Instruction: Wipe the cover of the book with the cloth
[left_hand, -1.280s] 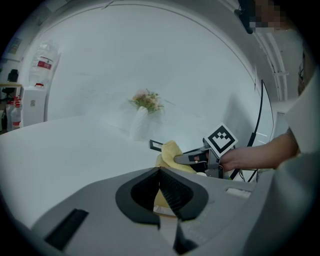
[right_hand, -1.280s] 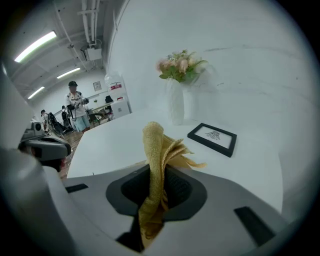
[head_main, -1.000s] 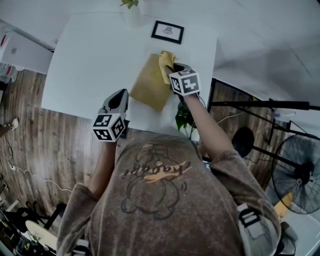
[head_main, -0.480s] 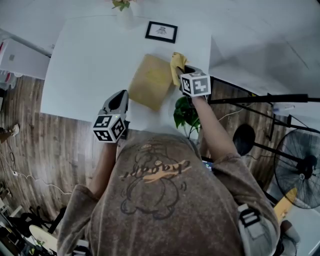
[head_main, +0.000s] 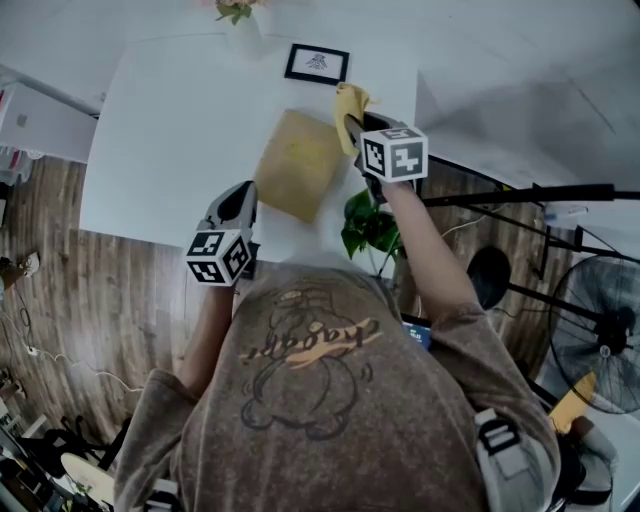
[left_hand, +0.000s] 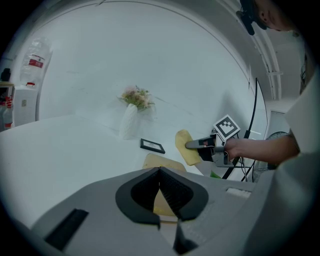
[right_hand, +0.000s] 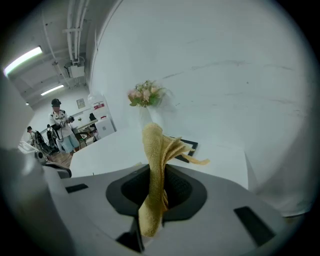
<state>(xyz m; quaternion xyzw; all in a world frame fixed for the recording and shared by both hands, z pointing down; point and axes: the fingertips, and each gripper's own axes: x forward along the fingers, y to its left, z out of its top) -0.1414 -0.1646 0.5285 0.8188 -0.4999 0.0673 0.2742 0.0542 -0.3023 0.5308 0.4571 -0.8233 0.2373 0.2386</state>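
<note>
Bench (head_main: 160, 130): white, and the biggest thing in front of you. Its left half is bare. Its right edge runs just past your right gripper.
Book (head_main: 298, 165): tan cover, lying flat and slightly skewed on the right half of the bench. Its near corner points toward the near edge.
Plant (head_main: 368, 225): green leaves below the bench's near right corner, under your right forearm.
Left gripper (head_main: 240, 192): you hold it over the near edge of the bench, close to the book's left side but off it. Its fingers (left_hand: 172, 192) are pressed together at the tips with nothing between them, and the book shows beyond them.
Right gripper (head_main: 352, 125): it is over the book's far right corner, close to the bench's right edge. Its fingers (right_hand: 182, 192) are pinching the cloth, which stands up between them.
Frame (head_main: 316, 62): a small black-edged picture lying flat beyond the book, apart from it.
Cloth (head_main: 348, 100): yellow and bunched, sticking out past your right fingertips between the book and the frame. From the left gripper view it looks lifted clear of the cover.
Vase (head_main: 240, 30): white, holding flowers, at the far edge and left of the frame.
Room: open bench lies to the left of the book. To its right you have only a narrow strip before the edge.
</note>
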